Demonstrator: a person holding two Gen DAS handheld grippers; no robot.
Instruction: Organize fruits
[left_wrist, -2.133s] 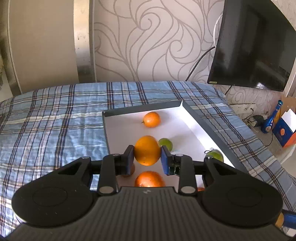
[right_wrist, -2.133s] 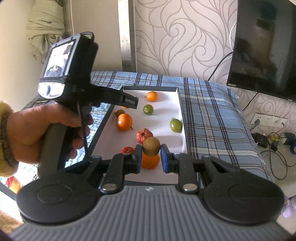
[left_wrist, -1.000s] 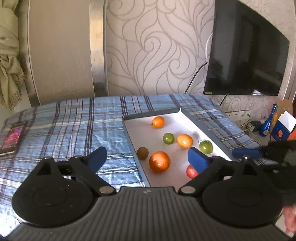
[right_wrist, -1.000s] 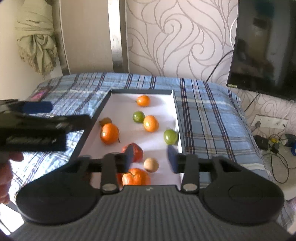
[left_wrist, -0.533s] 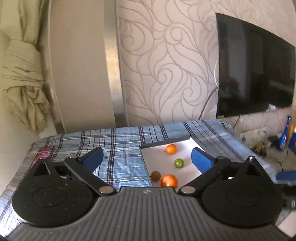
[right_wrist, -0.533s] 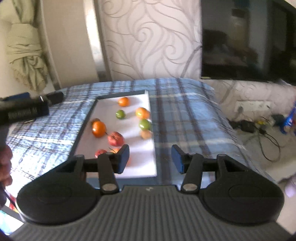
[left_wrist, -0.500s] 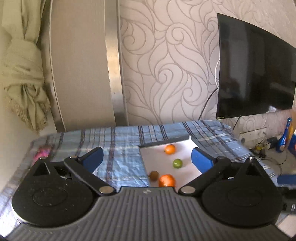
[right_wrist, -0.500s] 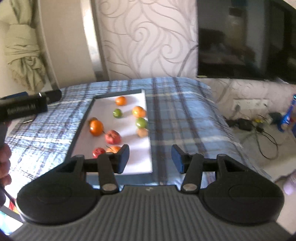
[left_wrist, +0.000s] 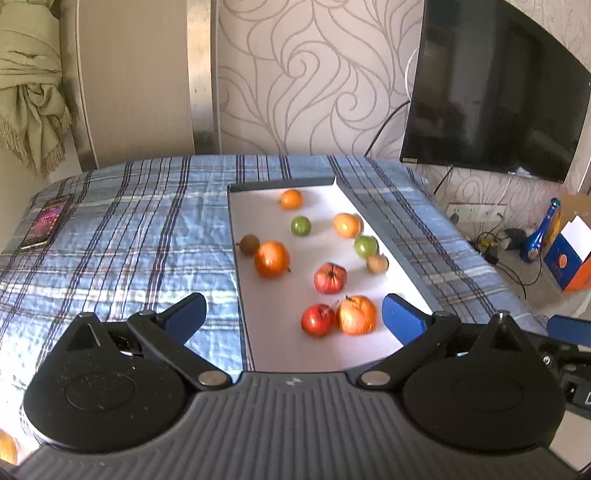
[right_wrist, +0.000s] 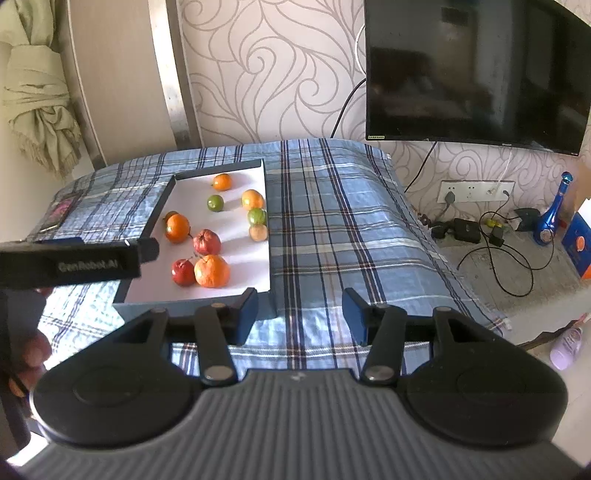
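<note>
The left gripper (left_wrist: 291, 314) hung spread wide and empty above the near end of the white tray (left_wrist: 269, 332), where nine fruits (left_wrist: 271, 258) lay scattered ahead of it. The right gripper (right_wrist: 300, 314) was parted and empty too, just right of the tray's near corner

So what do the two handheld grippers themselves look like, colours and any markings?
Both the left gripper and the right gripper are matte black with blue finger pads, a ribbed grey body and silver pivot pins. The left one's side, in the right view, reads "GenRobot.AI" in pale letters.
</note>
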